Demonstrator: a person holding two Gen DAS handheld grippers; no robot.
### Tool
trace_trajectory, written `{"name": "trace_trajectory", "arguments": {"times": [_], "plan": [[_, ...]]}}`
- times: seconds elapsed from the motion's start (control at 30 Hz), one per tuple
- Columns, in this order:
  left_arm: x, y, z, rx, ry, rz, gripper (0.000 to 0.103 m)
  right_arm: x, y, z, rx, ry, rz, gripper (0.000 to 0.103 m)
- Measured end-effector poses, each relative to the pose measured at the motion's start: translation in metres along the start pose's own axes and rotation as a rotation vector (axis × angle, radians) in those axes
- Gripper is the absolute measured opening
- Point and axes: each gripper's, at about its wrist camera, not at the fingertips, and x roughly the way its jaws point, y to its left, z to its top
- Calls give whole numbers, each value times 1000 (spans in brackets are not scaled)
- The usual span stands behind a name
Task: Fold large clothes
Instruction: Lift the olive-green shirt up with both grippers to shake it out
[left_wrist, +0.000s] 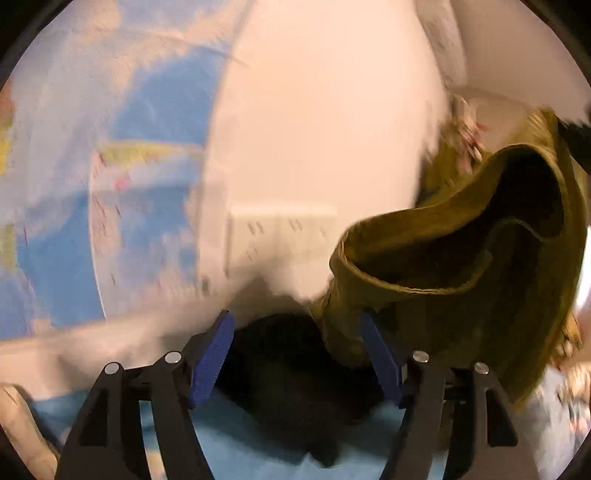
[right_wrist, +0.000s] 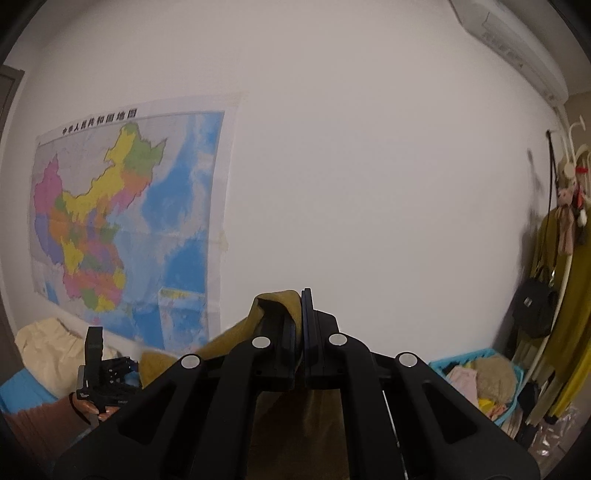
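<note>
An olive-green garment (left_wrist: 461, 258) hangs in the air at the right of the blurred left wrist view, its hem curling open. My left gripper (left_wrist: 297, 332) is open, with blue pads (left_wrist: 212, 354) wide apart; the cloth's lower edge drapes by the right pad, not clamped. In the right wrist view my right gripper (right_wrist: 299, 306) is shut on a fold of the same olive garment (right_wrist: 273, 301), held up high facing the wall. The left gripper (right_wrist: 99, 365) shows low at the left there, held by a hand.
A wall map (right_wrist: 125, 221) hangs at the left. A blue laundry basket (right_wrist: 480, 380) of clothes stands at the right beside a coat rack (right_wrist: 565, 236) with hanging clothes and a black bag. An air conditioner (right_wrist: 517, 48) is mounted high. A cream pillow (right_wrist: 51, 350) lies low left.
</note>
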Motion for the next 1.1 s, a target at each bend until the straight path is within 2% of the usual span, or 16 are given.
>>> {"name": "trace_trajectory", "arguments": {"times": [0.03, 0.07, 0.13, 0.17, 0.23, 0.3, 0.37, 0.5, 0.57, 0.63, 0.67, 0.7, 0.73, 0.9, 1.0, 1.1], "plan": [[-3, -5, -10, 40, 13, -17, 68, 2, 2, -3, -5, 13, 5, 3], [-7, -17, -28, 113, 27, -38, 73, 5, 4, -7, -4, 29, 15, 3], [-9, -35, -61, 161, 56, -78, 83, 7, 7, -11, -10, 39, 21, 3], [-5, -44, -77, 182, 91, -104, 85, 7, 8, -12, -12, 41, 24, 3], [15, -73, -109, 265, 161, -91, 85, 6, 10, -12, -17, 44, 29, 3], [36, -95, -123, 338, 198, -92, 85, 5, 10, -11, -17, 44, 27, 3], [56, -112, -124, 409, 175, -46, 85, 4, 9, -11, -14, 42, 25, 3], [93, -103, -95, 319, 112, 24, 83, -1, 2, -13, -3, 38, 19, 3], [98, -104, -82, 326, 60, 54, 81, -2, -4, -14, 9, 40, 20, 3], [113, -106, -73, 360, 60, -2, 59, -1, -9, -15, 14, 38, 12, 3], [121, -106, -66, 376, 78, -13, 20, -1, -12, -15, 20, 37, 10, 3], [127, -104, -61, 364, 98, -38, 3, -1, -15, -16, 29, 38, 7, 3], [129, -100, -53, 329, 98, -75, 0, 0, -17, -16, 31, 38, 5, 3], [84, -66, 12, 159, -71, -51, 0, -21, -32, -8, 55, 17, -23, 3], [47, -52, 52, 94, -130, -47, 0, -52, -39, 5, 68, -47, -37, 3], [-11, -53, 84, 79, -242, -20, 0, -92, -40, 22, 59, -136, -47, 3]]}}
